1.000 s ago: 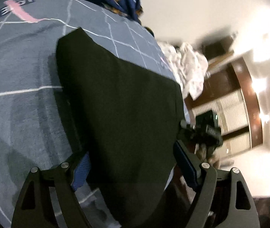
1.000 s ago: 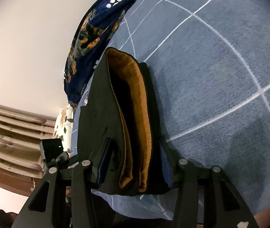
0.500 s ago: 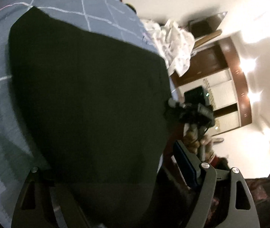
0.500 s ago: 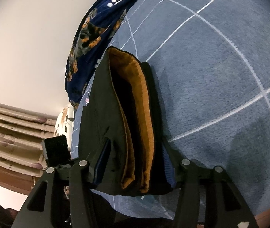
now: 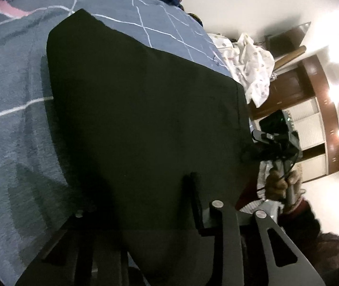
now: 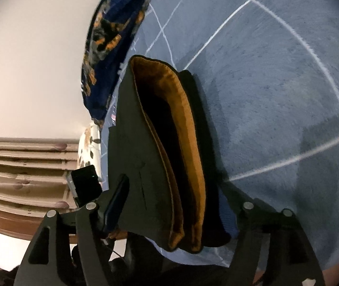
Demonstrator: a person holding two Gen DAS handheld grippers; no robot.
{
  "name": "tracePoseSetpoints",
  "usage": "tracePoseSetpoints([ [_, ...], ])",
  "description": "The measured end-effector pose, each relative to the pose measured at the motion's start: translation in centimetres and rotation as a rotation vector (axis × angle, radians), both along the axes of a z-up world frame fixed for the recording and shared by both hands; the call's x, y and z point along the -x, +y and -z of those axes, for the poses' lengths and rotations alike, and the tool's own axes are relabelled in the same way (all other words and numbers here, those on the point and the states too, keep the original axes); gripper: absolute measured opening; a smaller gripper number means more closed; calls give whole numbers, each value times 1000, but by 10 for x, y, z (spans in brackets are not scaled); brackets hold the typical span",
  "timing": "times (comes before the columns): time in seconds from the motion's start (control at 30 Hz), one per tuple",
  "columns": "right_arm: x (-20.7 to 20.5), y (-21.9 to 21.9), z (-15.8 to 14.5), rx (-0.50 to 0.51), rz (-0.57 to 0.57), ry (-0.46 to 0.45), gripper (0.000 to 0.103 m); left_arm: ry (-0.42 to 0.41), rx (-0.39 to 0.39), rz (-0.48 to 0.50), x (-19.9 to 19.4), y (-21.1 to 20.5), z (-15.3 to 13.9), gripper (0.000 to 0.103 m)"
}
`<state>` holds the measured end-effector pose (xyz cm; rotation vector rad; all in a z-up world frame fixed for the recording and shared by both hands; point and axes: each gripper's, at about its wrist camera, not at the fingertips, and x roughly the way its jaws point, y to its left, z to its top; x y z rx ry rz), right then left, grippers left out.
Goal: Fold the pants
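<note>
Fingers of the left gripper [image 5: 145, 217], wide a second ago, are closing on the near edge of the folded black pants [image 5: 145, 109] lying on the bed [image 5: 14, 119]; the right gripper [image 6: 176, 205] is opening around the waistband end, apparently letting go after a fold.

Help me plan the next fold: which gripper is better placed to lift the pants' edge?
Left. The left gripper is closing with the black pants between its fingers. The right gripper is opening, straddling the orange-lined edge.
</note>
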<state>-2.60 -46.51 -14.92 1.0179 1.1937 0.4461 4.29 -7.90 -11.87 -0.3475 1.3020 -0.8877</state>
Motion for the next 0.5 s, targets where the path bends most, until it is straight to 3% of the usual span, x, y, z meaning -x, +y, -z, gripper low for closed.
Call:
tracePoseSetpoints([
  [0.03,-2,4,-2,63,-33,3,52,-16,-13,-2,1,0,-1,26],
  [0.07,-4,8,-3,119,-60,10,33,-30,-22,-3,3,1,-2,23],
  [0.23,-5,13,-7,132,-77,-9,25,-90,-39,-13,12,2,-13,18],
  [0.5,6,25,-13,-19,1,-52,22,-166,-57,-26,17,3,-38,17],
])
